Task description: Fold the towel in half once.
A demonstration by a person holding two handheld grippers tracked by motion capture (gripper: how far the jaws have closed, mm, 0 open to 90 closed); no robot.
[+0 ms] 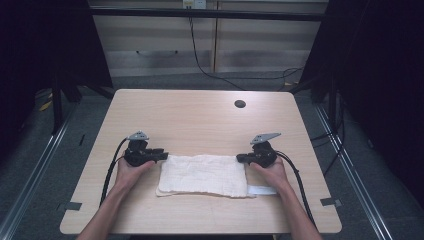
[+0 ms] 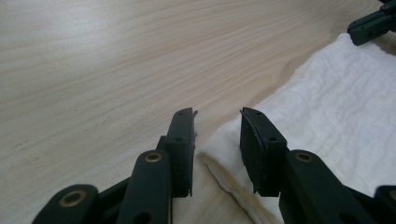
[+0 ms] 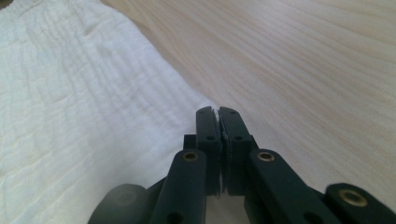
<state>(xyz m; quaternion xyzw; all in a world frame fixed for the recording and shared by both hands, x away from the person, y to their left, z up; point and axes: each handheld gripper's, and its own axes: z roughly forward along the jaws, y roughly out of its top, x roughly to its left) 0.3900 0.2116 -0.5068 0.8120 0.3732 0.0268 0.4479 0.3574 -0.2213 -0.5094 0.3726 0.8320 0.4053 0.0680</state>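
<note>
- Cloth (image 1: 202,175): white, folded into a flat rectangle, lying on the table (image 1: 200,115) in its near half, long side running left to right. Your two grippers sit at its far corners, one at each end.
- Cloth surface: finely crinkled weave, seen close in the right gripper view (image 3: 79,116); a yellowish folded edge shows at the corner in the left gripper view (image 2: 327,121).
- Tag (image 1: 261,190): a small white strip sticking out from the near right corner of the cloth, flat on the wood.
- Left gripper (image 1: 161,156): at the far left corner of the cloth. Its jaws stand apart, released, with the corner of the cloth lying between them (image 2: 215,135); nothing is pinched.
- Right gripper (image 1: 241,158): at the far right corner of the cloth. Its jaws are clenched together (image 3: 218,123) at the edge of the cloth; you cannot tell whether any fabric is caught between them.
- Hole (image 1: 240,104): a dark round opening in the table, well beyond the cloth, toward the far right.
</note>
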